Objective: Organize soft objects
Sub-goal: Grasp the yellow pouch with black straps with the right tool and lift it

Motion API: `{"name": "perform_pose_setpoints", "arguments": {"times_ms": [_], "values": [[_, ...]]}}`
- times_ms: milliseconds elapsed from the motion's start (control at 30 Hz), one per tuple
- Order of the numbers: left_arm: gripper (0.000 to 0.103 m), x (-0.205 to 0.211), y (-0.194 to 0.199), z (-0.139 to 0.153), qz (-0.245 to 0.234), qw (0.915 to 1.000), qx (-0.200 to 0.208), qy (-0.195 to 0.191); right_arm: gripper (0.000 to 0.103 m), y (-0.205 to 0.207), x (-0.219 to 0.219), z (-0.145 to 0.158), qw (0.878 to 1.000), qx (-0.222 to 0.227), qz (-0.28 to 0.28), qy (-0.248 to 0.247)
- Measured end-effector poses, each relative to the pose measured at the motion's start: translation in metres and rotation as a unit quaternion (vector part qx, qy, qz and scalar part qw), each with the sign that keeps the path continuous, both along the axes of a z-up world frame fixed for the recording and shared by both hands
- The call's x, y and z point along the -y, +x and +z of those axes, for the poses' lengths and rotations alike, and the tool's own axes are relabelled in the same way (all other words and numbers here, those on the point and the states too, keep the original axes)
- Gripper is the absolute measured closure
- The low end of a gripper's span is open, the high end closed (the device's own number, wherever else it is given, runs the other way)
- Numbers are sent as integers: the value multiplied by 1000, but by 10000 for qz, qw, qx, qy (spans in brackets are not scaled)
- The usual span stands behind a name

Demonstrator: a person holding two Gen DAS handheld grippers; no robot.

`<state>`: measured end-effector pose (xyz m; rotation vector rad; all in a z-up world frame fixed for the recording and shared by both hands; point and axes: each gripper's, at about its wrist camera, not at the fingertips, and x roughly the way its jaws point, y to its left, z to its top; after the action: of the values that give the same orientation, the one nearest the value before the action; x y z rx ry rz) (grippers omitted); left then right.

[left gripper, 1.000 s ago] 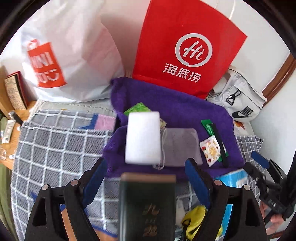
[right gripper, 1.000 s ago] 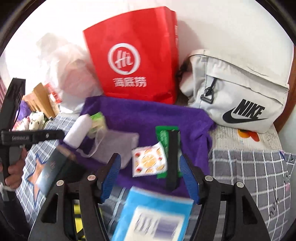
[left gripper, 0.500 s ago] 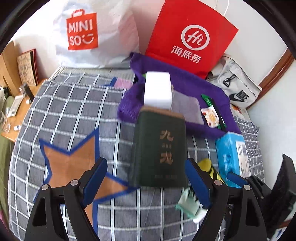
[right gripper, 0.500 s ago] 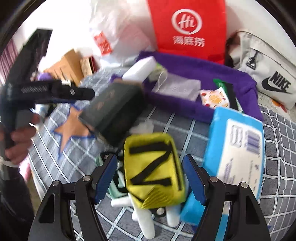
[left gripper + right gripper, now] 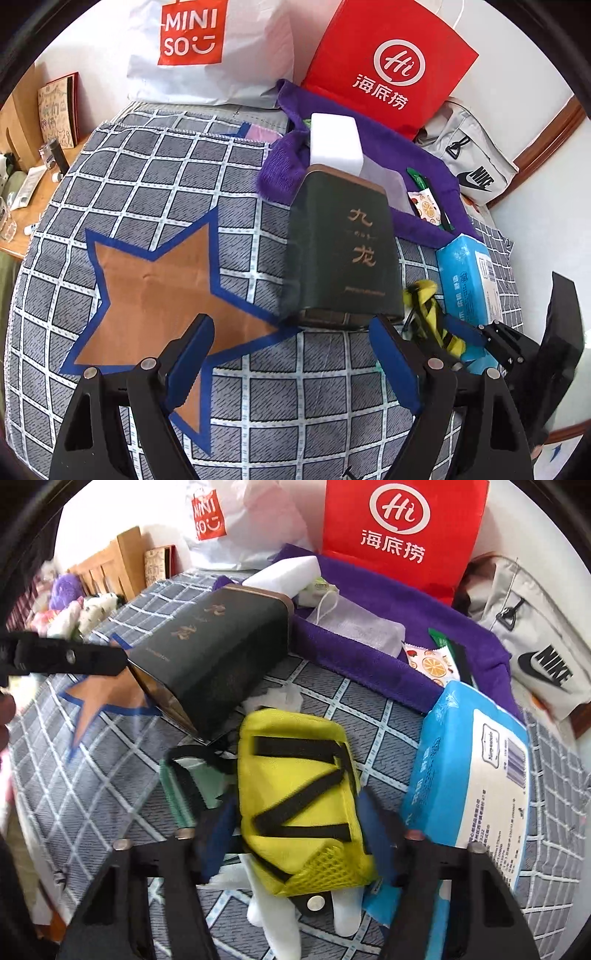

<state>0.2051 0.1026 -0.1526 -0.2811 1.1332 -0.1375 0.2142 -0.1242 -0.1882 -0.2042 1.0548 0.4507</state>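
Observation:
A yellow pouch with black straps [image 5: 299,801] lies on the checked blanket, between the blue pads of my right gripper [image 5: 295,827], which has closed in around its sides. It shows as a yellow sliver in the left wrist view [image 5: 430,314]. My left gripper [image 5: 291,365] is open and empty above the blanket, just short of a dark green box [image 5: 343,251]. A purple towel [image 5: 399,602] behind holds a white sponge [image 5: 334,142], a grey mesh bag [image 5: 354,626] and snack packets [image 5: 430,664].
A blue tissue pack [image 5: 469,775] lies right of the pouch, white and green soft items [image 5: 192,775] under it. A red paper bag [image 5: 388,66], white Miniso bag [image 5: 207,48] and grey Nike bag [image 5: 532,642] stand against the wall. A wooden shelf [image 5: 22,122] is left.
Both grippers pulled back from the purple towel toward the near blanket. The right gripper came down over the yellow pouch and narrowed around it. The left gripper stayed open.

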Motion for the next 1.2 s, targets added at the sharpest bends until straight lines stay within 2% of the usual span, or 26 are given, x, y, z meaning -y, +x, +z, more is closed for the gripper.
{"name": "perform_pose_setpoints", "arguments": {"times_ms": [67, 100, 233, 500, 667, 833, 900, 1033, 1133, 1200], "values": [[18, -3, -2, 0, 34, 10000, 4, 2, 70, -1, 6, 6, 9998, -11, -73, 207], [18, -5, -3, -1, 52, 10000, -1, -13, 82, -1, 7, 8, 9995, -41, -56, 303], [18, -6, -7, -2, 72, 10000, -45, -50, 90, -8, 10, 22, 9986, 137, -124, 492], [18, 3, -20, -1, -12, 9999, -96, 43, 94, -26, 33, 49, 9913, 229, -322, 1256], [18, 12, -31, 4, -65, 9998, -99, 137, 96, -44, 60, 61, 9810, 152, -493, 1871], [18, 26, -43, 9, -155, 9995, -85, 247, 96, -68, 79, 65, 9766, 182, -580, 2064], [18, 32, -48, 10, -210, 9993, -89, 310, 96, -79, 86, 64, 9771, 201, -645, 2020], [18, 43, -57, 9, -297, 9988, -100, 371, 96, -102, 102, 59, 9840, 277, -790, 1571], [18, 51, -60, 6, -337, 9986, -143, 373, 95, -111, 113, 41, 9872, 162, -953, 1268], [18, 57, -60, 3, -389, 9983, -178, 386, 93, -111, 117, 28, 9869, 25, -991, 1275]]}}
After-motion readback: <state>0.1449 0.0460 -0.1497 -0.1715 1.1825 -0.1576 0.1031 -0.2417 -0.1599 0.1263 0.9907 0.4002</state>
